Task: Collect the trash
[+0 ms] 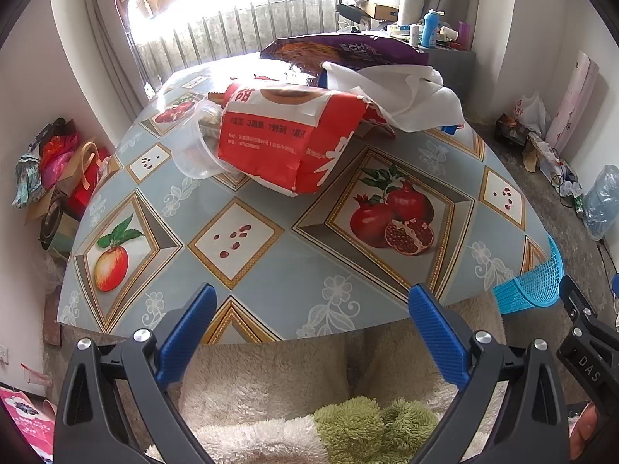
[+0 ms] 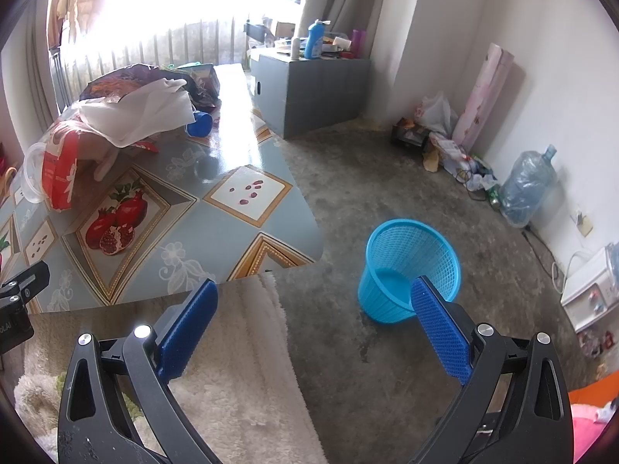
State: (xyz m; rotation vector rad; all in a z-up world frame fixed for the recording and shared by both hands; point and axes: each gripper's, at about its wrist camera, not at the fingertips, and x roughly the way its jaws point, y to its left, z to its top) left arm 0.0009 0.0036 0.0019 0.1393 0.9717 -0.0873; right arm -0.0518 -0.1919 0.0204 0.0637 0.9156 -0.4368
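A red and white paper bag [image 1: 286, 135] lies on the table [image 1: 294, 266] beside a clear plastic cup [image 1: 193, 143] on its side. Behind them sit a crumpled white sheet [image 1: 410, 92] and a purple bag [image 1: 344, 52]. My left gripper [image 1: 311, 303] hovers open over the table's near edge, well short of the trash. A blue mesh waste basket [image 2: 410, 266] stands on the floor right of the table. My right gripper [image 2: 315, 299] is open above the floor beside the basket. The right wrist view also shows the red bag [image 2: 62, 166] and white sheet [image 2: 143, 112].
A fluffy cream garment [image 1: 271, 394] of the person fills the space below the table edge. A grey cabinet [image 2: 309, 89] with bottles stands by the far wall. A water jug [image 2: 526, 185] and floor clutter line the right wall. Bags [image 1: 58, 166] pile left of the table.
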